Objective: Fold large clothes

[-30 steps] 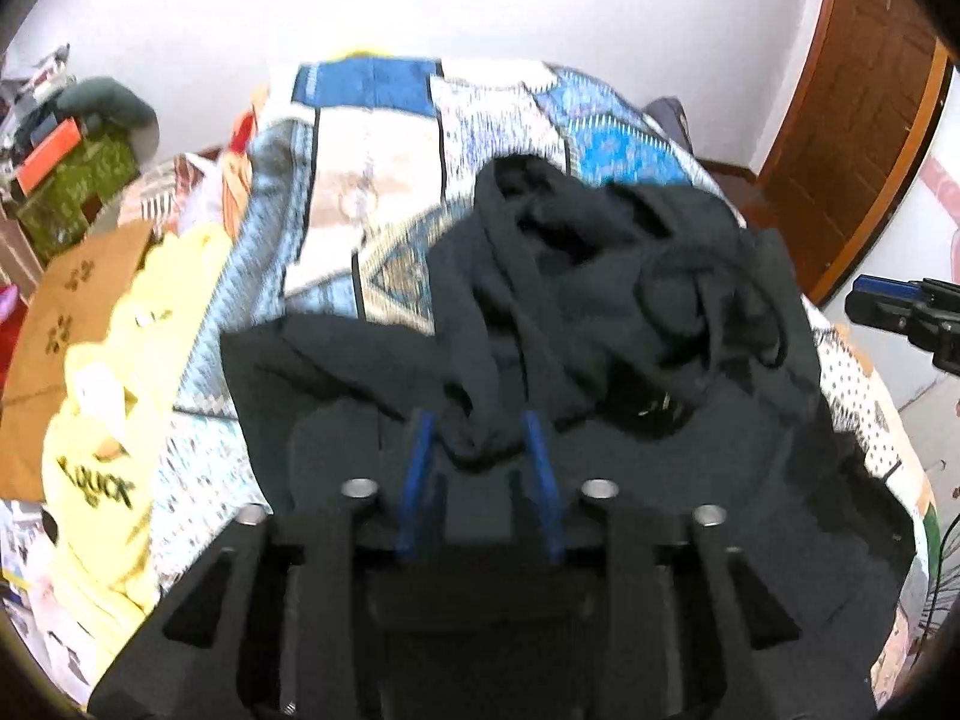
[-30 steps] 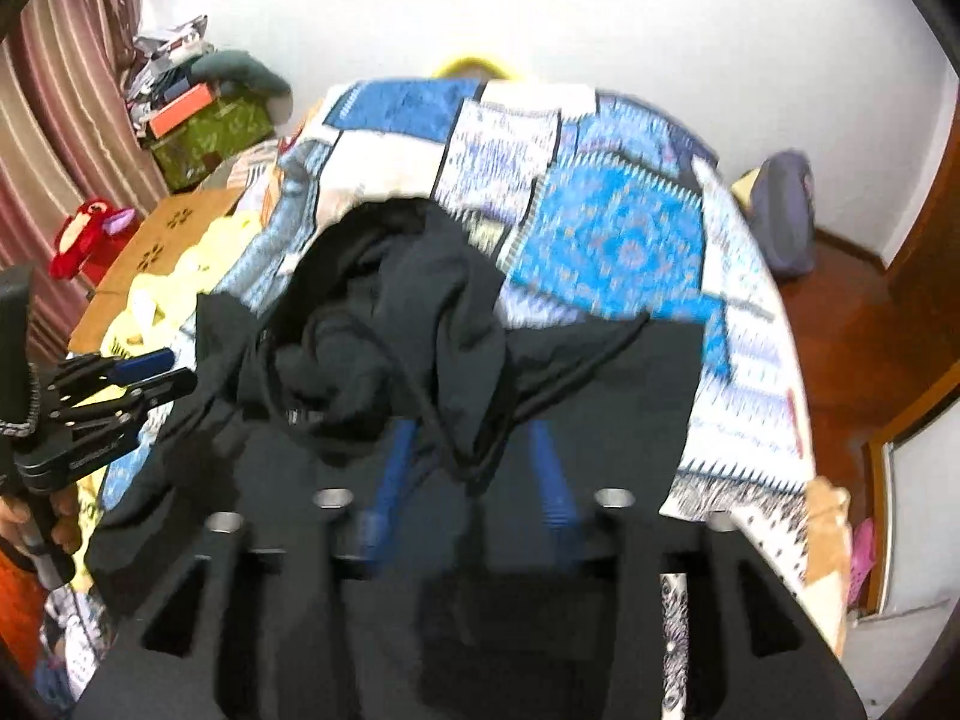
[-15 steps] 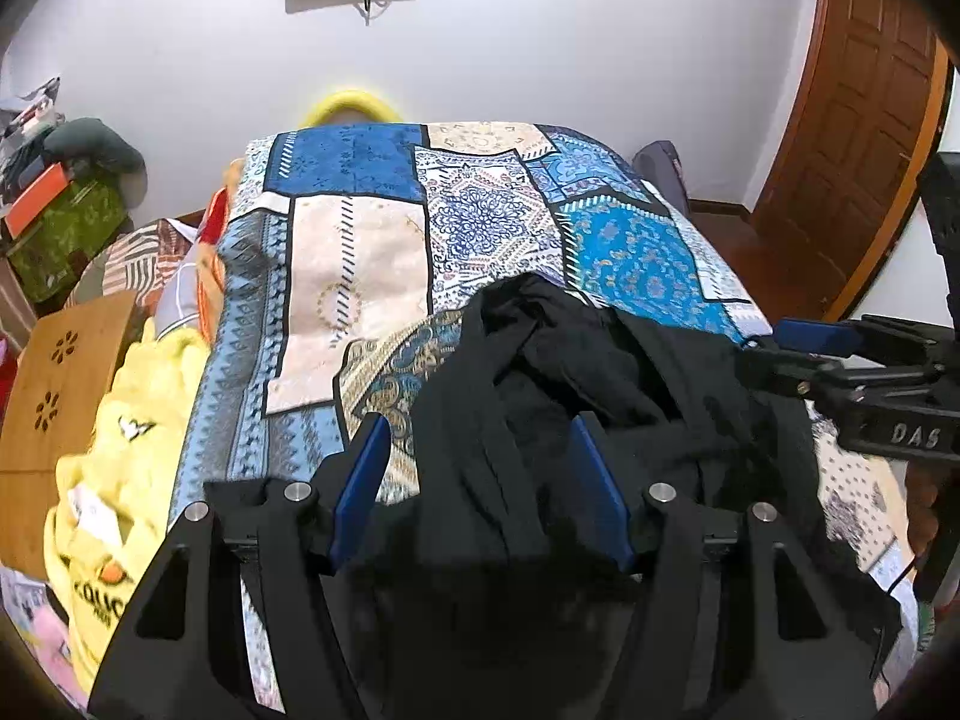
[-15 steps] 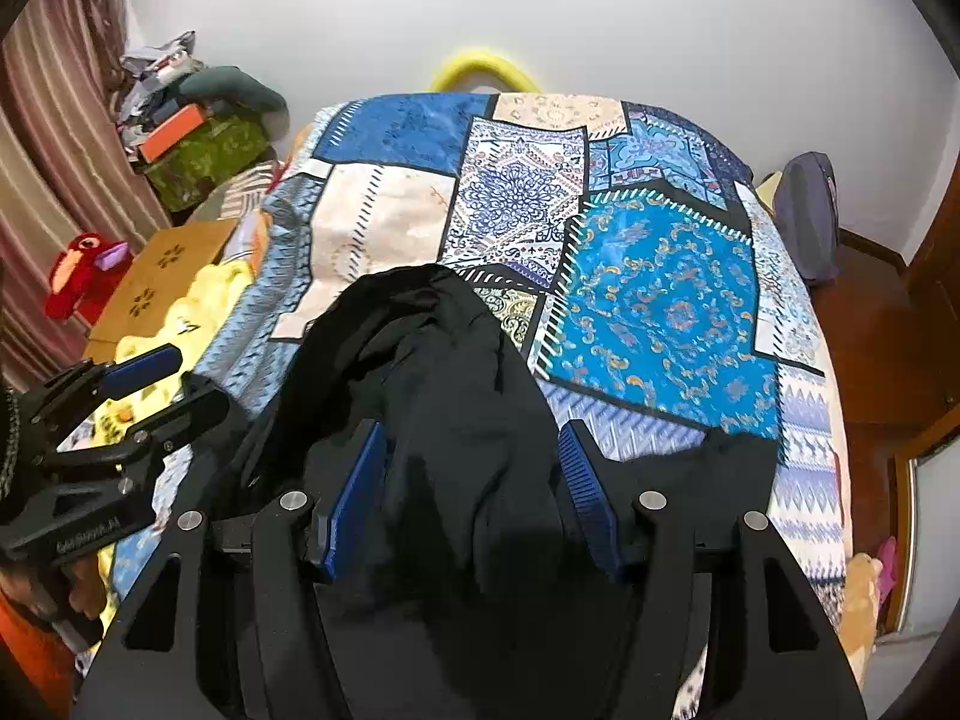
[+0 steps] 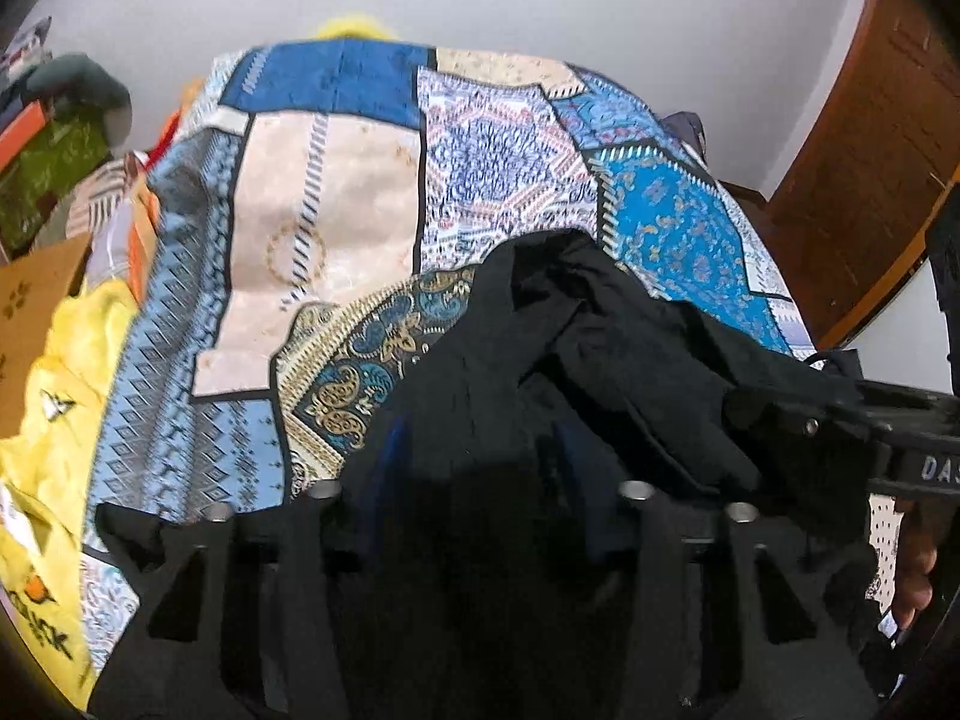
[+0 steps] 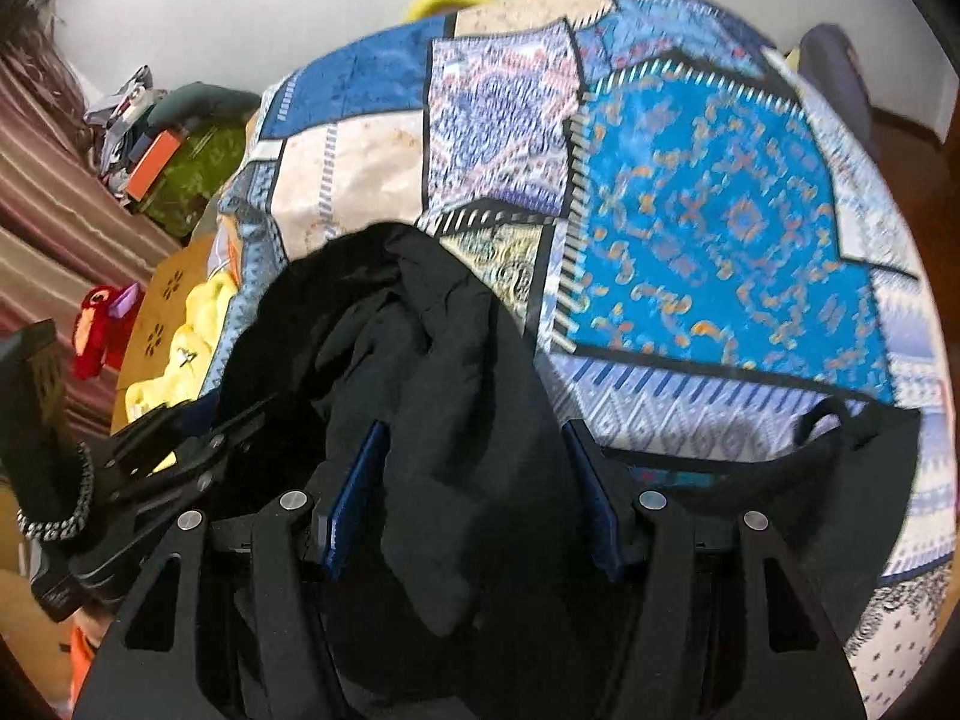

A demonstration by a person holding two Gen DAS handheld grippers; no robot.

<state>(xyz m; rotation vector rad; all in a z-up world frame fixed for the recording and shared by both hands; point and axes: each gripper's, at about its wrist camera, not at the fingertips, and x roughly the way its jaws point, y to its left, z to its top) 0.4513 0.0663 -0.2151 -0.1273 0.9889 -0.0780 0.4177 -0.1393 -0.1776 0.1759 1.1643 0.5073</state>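
L gripper: jaws closing, black garment bunched between and over them; pads hidden, can't tell if pinching yet. R gripper: blue pads spread, cloth draped between but not squeezed, prob. just lying in the gap. Both sit close together on the same heap, likely to lift an edge. Garment lies crumpled on near end of bed, patchwork cover bare beyond. Yellow cloth off bed's side.
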